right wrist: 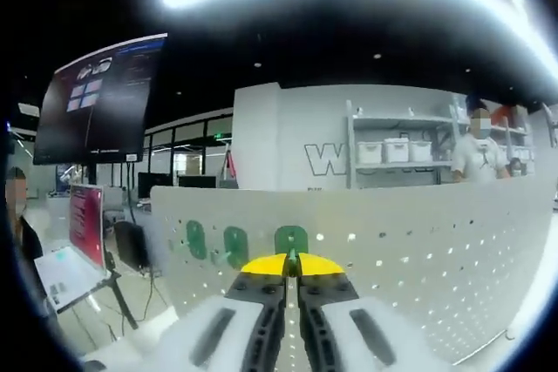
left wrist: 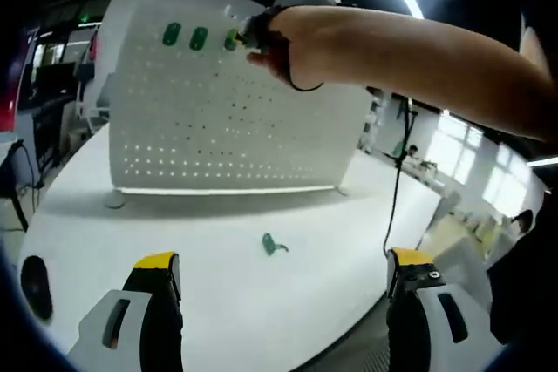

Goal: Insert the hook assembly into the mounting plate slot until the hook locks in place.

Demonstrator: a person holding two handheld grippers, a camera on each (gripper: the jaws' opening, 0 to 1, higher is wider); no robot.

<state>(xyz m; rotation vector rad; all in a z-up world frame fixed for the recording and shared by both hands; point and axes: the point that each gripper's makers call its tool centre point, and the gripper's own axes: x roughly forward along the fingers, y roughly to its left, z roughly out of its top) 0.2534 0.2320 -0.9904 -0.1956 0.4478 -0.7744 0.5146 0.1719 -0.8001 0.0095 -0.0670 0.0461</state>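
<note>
- White perforated metal mounting plate (left wrist: 218, 102) stands upright on the round white table (left wrist: 261, 302) in your left gripper view, its rows of small holes facing you.
- Three green oval hook pieces sit in a row near the plate's top edge; in your right gripper view they read as a left one (right wrist: 196, 239), a middle one (right wrist: 235, 246) and a right one (right wrist: 291, 239).
- Your right gripper (right wrist: 292, 264) has its yellow-tipped jaws clenched together, tips meeting just below the right green hook piece; whether they pinch part of that piece, I cannot tell.
- In your left gripper view, your right hand (left wrist: 283, 37) and bare forearm reach in from the right to the plate's upper edge, at the third green piece (left wrist: 232, 39).
- Your left gripper (left wrist: 283, 267) hangs back from the plate with its yellow-tipped jaws released and wide apart, nothing between them.
- A loose small green hook (left wrist: 274, 244) lies flat on the table, in front of the plate and between your left jaws' line of sight.
- A person in white stands by grey shelving (right wrist: 392, 150) behind the plate.
</note>
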